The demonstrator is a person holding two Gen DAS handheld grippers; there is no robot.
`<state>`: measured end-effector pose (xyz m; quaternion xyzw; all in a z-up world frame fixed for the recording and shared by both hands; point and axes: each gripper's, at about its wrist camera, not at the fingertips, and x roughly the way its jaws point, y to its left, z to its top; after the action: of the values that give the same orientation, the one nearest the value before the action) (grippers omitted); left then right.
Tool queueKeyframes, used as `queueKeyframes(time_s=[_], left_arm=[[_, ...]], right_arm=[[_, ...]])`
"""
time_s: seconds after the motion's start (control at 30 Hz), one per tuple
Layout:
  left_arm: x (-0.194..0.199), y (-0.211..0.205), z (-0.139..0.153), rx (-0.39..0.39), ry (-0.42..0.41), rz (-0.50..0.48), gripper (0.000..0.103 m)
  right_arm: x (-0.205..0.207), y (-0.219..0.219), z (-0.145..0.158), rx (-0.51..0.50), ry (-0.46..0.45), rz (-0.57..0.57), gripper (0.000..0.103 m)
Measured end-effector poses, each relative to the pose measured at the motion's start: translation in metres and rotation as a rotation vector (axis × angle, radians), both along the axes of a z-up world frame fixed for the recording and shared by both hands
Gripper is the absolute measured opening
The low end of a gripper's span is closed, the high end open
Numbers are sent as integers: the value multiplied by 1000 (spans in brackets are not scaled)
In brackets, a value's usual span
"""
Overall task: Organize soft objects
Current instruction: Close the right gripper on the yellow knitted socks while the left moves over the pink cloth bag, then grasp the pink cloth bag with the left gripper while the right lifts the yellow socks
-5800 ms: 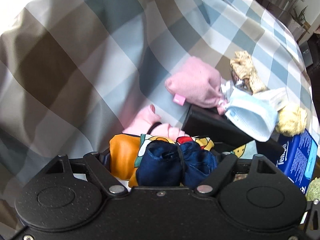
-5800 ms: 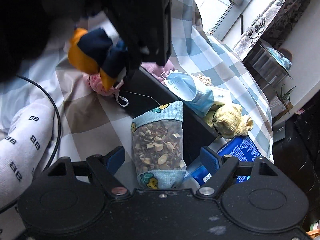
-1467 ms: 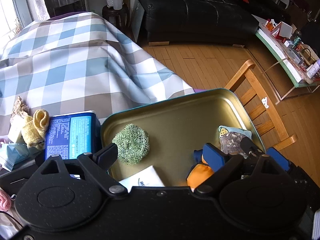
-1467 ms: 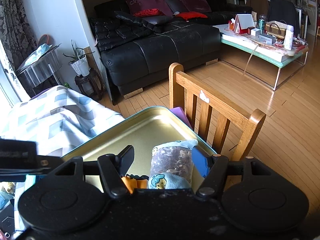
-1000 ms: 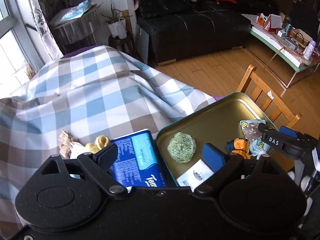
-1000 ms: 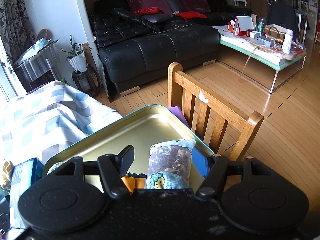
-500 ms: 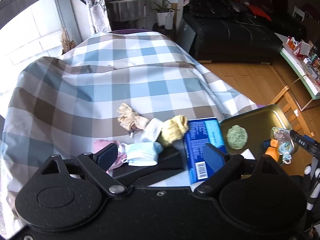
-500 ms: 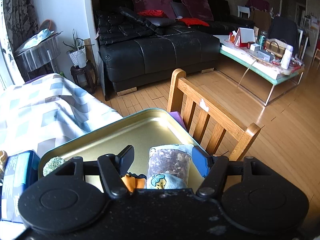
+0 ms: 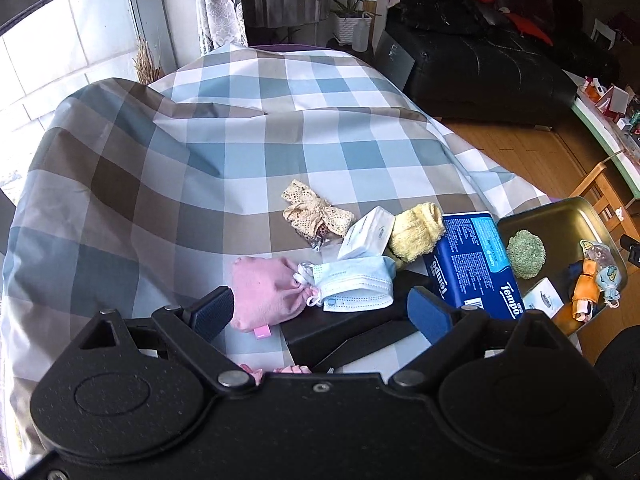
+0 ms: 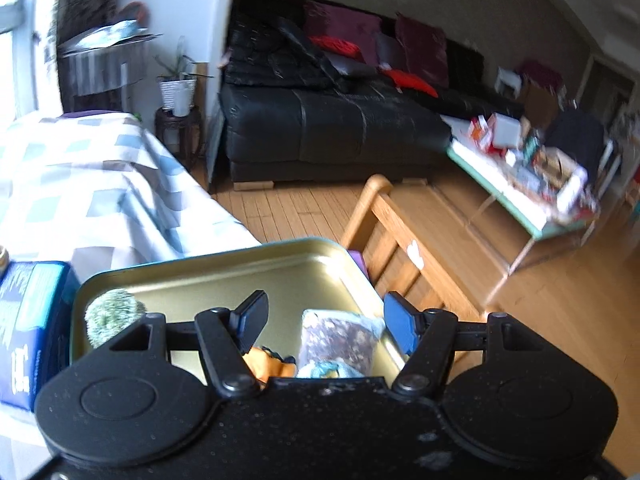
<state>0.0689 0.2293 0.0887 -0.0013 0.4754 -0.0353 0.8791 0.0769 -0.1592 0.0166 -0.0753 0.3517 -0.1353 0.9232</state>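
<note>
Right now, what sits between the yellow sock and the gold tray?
In the left wrist view, the blue Tempo tissue pack lies between the yellow sock and the gold tray, touching the sock.

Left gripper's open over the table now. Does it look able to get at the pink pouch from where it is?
Probably yes. The left gripper is open and empty, and the pink pouch lies just ahead by its left finger with nothing on top. Only the blue face mask touches the pouch's drawstring end and might get dragged along.
</note>
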Motion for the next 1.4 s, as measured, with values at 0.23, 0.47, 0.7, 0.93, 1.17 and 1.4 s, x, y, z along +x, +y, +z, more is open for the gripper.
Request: queueKeyframes(time_s=[0.23,0.47,0.7,0.93,1.17,1.4], left_arm=[[15,15,12,-63,-158,9,90],[21,41,16,-165,-360,130,98],[27,59,14,-180,-403,262,99],[43,58,-25,-57,-83,287,99],[37,49,-66,-68,64,233,99],[44,63,-84,-90,100,293,99]], right_arm=[[12,53,24,94,-8,147,66],[41,128,33,151,19,334,68],[61,198,14,160,87,478,68],[70,250,-19,96,162,609,68],[79,267,-47,36,207,675,73],[91,283,-64,-7,212,745,75]])
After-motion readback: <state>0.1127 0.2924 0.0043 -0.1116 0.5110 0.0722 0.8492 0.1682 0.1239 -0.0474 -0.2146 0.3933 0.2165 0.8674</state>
